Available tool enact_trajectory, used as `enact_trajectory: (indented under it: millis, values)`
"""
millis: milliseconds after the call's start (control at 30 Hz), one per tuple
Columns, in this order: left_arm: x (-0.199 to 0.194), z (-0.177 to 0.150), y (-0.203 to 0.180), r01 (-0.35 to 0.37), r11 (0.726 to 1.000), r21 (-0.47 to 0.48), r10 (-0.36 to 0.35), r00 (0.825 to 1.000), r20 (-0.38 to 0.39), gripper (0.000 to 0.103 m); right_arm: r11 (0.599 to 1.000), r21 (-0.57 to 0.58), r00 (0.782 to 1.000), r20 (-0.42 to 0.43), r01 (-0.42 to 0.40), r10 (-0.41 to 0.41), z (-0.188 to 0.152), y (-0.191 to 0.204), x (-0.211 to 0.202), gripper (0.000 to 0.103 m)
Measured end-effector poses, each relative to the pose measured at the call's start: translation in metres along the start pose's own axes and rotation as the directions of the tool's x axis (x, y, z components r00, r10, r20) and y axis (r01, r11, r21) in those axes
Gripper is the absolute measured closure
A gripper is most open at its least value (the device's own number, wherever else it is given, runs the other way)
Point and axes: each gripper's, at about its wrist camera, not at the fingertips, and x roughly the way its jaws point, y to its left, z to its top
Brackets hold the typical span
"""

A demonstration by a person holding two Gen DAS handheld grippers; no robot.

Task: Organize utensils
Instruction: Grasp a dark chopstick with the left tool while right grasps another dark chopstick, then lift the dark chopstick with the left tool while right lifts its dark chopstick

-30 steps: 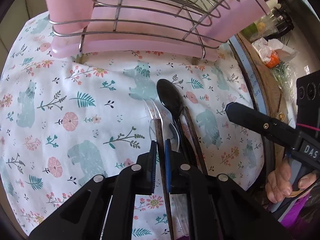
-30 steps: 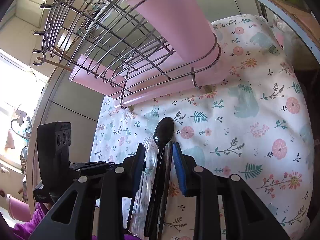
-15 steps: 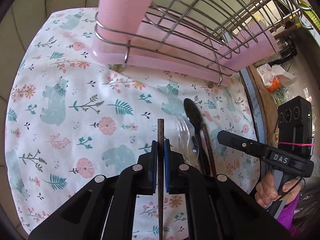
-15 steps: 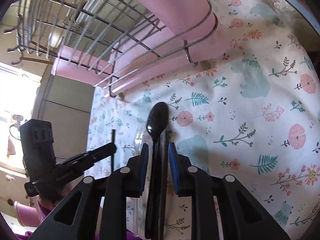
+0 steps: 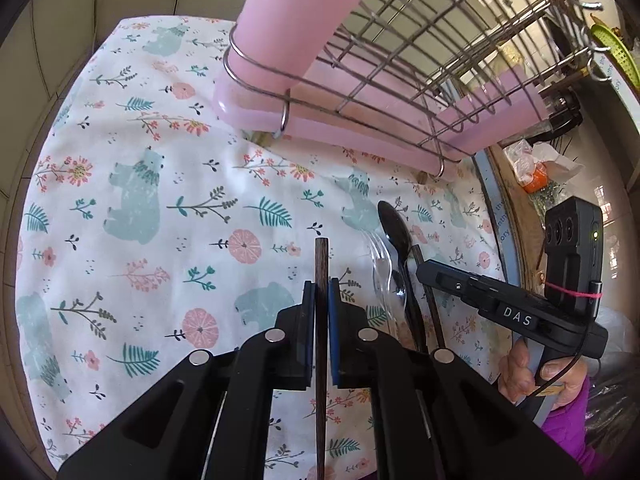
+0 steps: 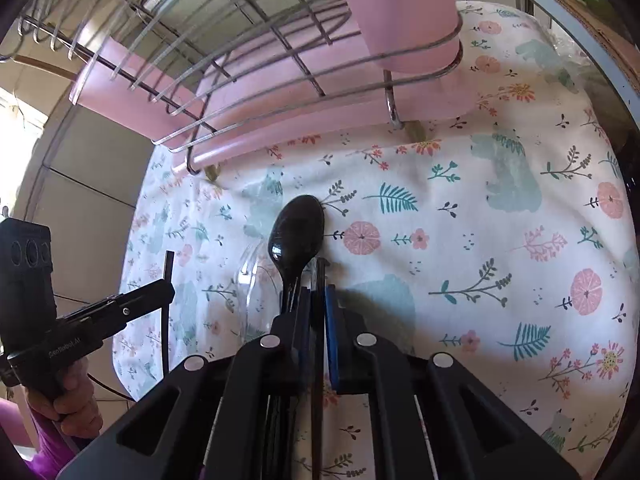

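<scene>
Floral, bear-printed cloth (image 5: 132,208) covers the table. Above it the left claw (image 5: 320,300) is clenched on a dark wooden chopstick (image 5: 321,264), lifted clear of the cloth. The right claw (image 6: 318,300) is closed around a second chopstick (image 6: 320,276) lying beside a black spoon (image 6: 298,236) and a clear plastic fork (image 6: 250,280), all on the cloth. "DAS" reads on the right claw's side in the left wrist view. Behind the utensils stands a wire rack (image 5: 420,60) on a pink tray (image 5: 320,132), with pink holders; their contents cannot be seen. Plastic-wrapped clutter (image 5: 532,164) sits beyond the table edge.
</scene>
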Motion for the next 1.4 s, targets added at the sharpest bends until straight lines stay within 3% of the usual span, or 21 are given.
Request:
enact_trajectory:
  millis: [167,300,500,767,900,1400]
  values:
    - [-0.025,-0.002,-0.002,0.012,1.000,0.006,-0.013,0.996,0.091,0.097,0.999,-0.021,0.992,0.120,-0.039,0.041,-0.001,0.008,-0.028,0.096]
    - [-0.051,0.000,-0.005,0.010,1.000,0.006,-0.011,0.979,0.202,0.097,0.997,-0.057,0.969,0.241,-0.049,0.061,-0.001,0.017,-0.061,0.096]
    - [-0.084,0.002,-0.015,-0.021,1.000,0.005,0.018,0.936,0.352,0.097,0.994,-0.111,0.915,0.398,-0.020,0.063,-0.006,0.025,-0.102,0.096]
    - [-0.107,0.000,-0.045,-0.091,0.995,0.047,0.057,0.873,0.485,0.097,0.988,-0.154,0.851,0.517,-0.013,0.092,-0.009,0.027,-0.136,0.096]
    - [-0.117,0.001,-0.054,-0.101,0.993,0.055,0.058,0.851,0.522,0.097,0.985,-0.170,0.827,0.551,-0.016,0.109,-0.011,0.024,-0.147,0.096]
    - [-0.138,0.016,-0.068,-0.120,0.991,0.058,0.064,0.810,0.583,0.097,0.981,-0.193,0.751,0.648,0.000,0.127,-0.010,0.021,-0.180,0.096]
